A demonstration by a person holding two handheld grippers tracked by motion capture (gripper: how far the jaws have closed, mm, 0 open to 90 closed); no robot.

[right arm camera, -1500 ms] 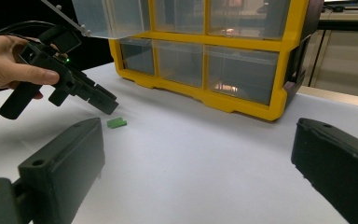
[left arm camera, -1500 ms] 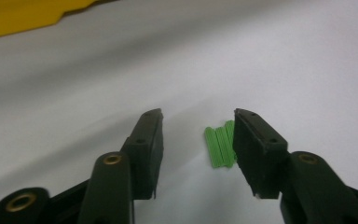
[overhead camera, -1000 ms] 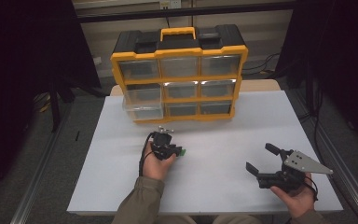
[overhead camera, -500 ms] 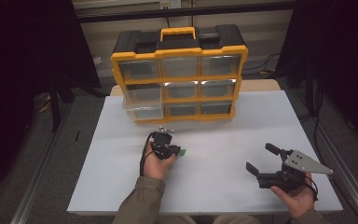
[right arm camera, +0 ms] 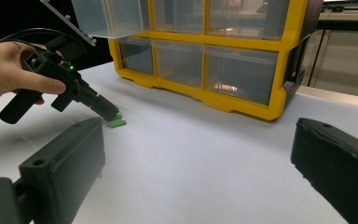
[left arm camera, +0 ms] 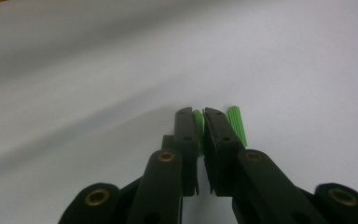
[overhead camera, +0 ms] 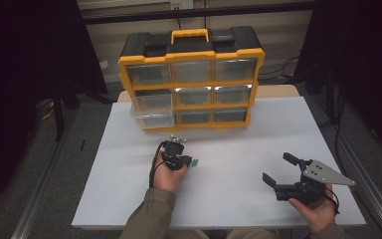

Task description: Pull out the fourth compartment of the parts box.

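Note:
My left gripper [overhead camera: 188, 160] rests tilted down on the white table [overhead camera: 104, 174], its tips at two small green plastic pieces [overhead camera: 195, 162]. In the left gripper view one green piece [left arm camera: 198, 122] sits between the near-closed jaws, which have just been closing on it. A second green piece [left arm camera: 237, 123] lies just outside the right jaw. The right gripper view shows the left gripper [right arm camera: 111, 112] and a green piece [right arm camera: 116, 123] under its tip. My right gripper [overhead camera: 277, 168] is held at the near right, open and holding nothing [right arm camera: 196, 154].
A yellow and black organizer [overhead camera: 191, 79] with clear drawers stands at the table's far side. Its lower left drawer [overhead camera: 151, 113] is pulled out a little. Dark floor and metal rails border the table on both sides.

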